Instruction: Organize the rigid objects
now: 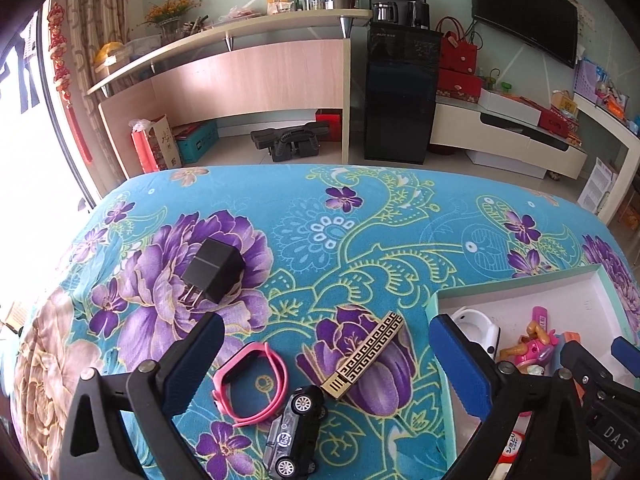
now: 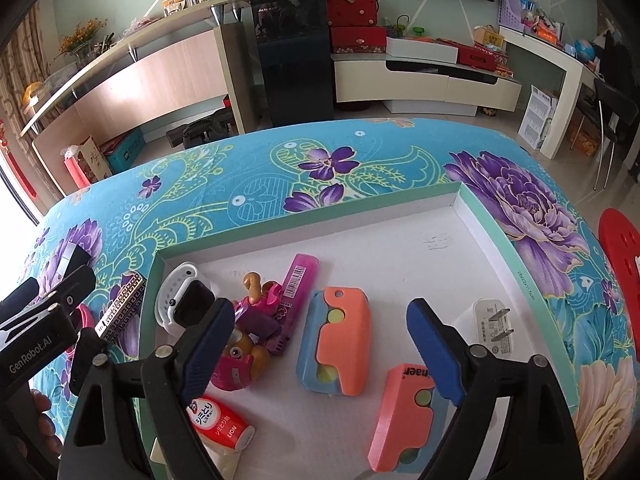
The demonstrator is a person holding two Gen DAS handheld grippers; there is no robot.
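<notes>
My left gripper (image 1: 328, 364) stands open low over the flowered cloth. Between its fingers lie a pink wristband (image 1: 250, 384), a black toy car (image 1: 296, 432) and a gold-and-black patterned bar (image 1: 368, 356). A black plug charger (image 1: 214, 270) lies further out on the cloth. My right gripper (image 2: 322, 350) is open above the green-rimmed white tray (image 2: 312, 220), holding nothing. An orange-and-blue block (image 2: 340, 344) lies between its fingers. A second such block (image 2: 404, 412), a white charger (image 2: 494, 330), a pink tube (image 2: 298, 280), a toy figure (image 2: 248, 344), a white watch (image 2: 184, 300) and a small bottle (image 2: 220, 420) also lie in the tray.
The table's far edge (image 1: 320, 168) drops to the floor, with a desk, a black dispenser (image 1: 400, 92) and a TV cabinet beyond. A red stool (image 2: 620, 264) stands at the table's right. The tray's far right part (image 2: 420, 248) is bare.
</notes>
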